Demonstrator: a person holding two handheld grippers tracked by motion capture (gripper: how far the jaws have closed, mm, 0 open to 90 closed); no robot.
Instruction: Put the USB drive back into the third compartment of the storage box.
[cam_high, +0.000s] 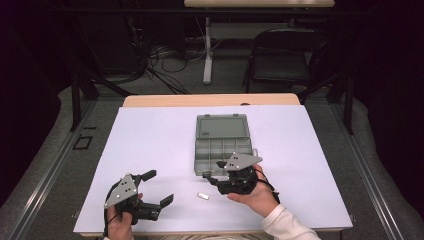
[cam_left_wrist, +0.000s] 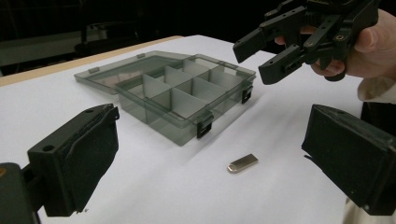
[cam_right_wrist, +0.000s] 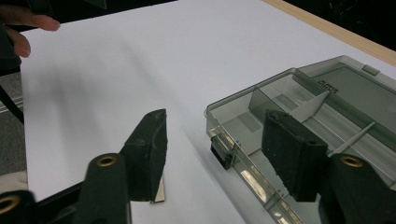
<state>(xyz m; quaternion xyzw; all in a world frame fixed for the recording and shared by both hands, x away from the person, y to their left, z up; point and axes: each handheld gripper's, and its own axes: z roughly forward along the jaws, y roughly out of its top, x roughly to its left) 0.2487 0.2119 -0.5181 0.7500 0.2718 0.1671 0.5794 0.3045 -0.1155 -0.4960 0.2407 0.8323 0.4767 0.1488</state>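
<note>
Grey plastic compartment box (cam_high: 222, 142) lies open on tabletop (cam_high: 150, 140); metal tab (cam_high: 202, 196) nearby. L hand-held gripper (cam_high: 161, 188) and R hand-held gripper (cam_high: 214, 170) both released, empty.

The white worktop (cam_high: 150, 150) is bright, lit from above, but the room behind it is very dark and the corners of the high view fade to black. In the left gripper view the big black pads up close look soft and blurry, and the grey box (cam_left_wrist: 177, 93) shines a little. Soft, pale shadows lie on the sheet in the right gripper view.
</note>
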